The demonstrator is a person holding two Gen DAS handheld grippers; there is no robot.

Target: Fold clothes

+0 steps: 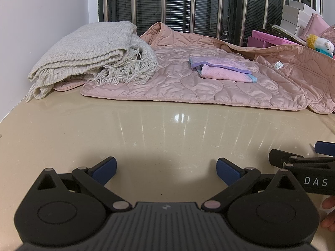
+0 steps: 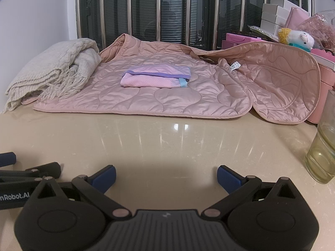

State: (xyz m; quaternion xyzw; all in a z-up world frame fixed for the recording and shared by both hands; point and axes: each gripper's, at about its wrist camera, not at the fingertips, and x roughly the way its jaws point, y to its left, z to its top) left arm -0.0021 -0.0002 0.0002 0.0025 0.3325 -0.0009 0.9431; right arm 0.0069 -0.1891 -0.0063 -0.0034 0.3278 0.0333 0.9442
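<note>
Left gripper [image 1: 166, 168] low over the beige counter [image 1: 167, 131], blue pads spread wide, nothing between them. Right gripper [image 2: 166, 174] likewise — jaws apart, empty, over bare counter. The two sit side by side, each one's edge showing in the other's view.

Only the left view catches fingertips of a hand [image 1: 329, 213] at its right edge. Only the right view shows a glass [image 2: 322, 146] of yellowish liquid standing on the counter, near right.

Farther back, well apart from both grippers: a pink quilted jacket [image 1: 188, 83] spread flat, one panel flipped open on the right. A small folded pink garment [image 2: 157, 77] with purple trim lies on top of it, mid-jacket. A folded cream fringed blanket [image 1: 90, 56] overlaps the jacket's left edge.

Beyond — barred window [image 2: 167, 10], and at far right pink boxes [image 2: 236, 38], white boxes [image 1: 293, 18], a plush toy [image 2: 297, 37].
</note>
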